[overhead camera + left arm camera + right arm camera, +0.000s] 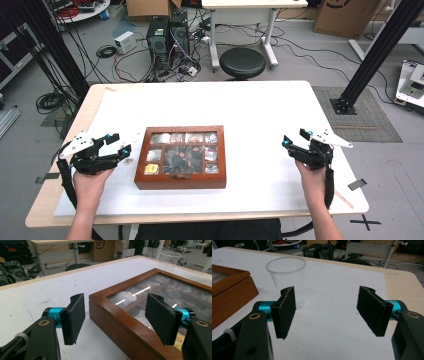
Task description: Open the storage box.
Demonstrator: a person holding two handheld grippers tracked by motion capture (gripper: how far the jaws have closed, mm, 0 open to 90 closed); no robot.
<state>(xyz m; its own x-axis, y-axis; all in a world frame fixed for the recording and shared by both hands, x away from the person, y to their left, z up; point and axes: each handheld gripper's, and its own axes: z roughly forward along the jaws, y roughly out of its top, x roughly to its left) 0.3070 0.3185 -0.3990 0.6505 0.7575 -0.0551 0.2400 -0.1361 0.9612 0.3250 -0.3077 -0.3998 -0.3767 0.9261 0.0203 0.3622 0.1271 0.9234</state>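
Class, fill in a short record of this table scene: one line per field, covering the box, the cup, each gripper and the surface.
Box: wooden box with glass lid shut, compartments inside, mid-table
Cup: clear plastic cup, upright, empty, beside the box
Left gripper: open, holding nothing, close to the box's left side
Right gripper: open, holding nothing, facing the cup
Surface: white sheet on a table

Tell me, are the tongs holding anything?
No, nothing. The left tongs are open beside the wooden box, and the right tongs are open near the clear cup.
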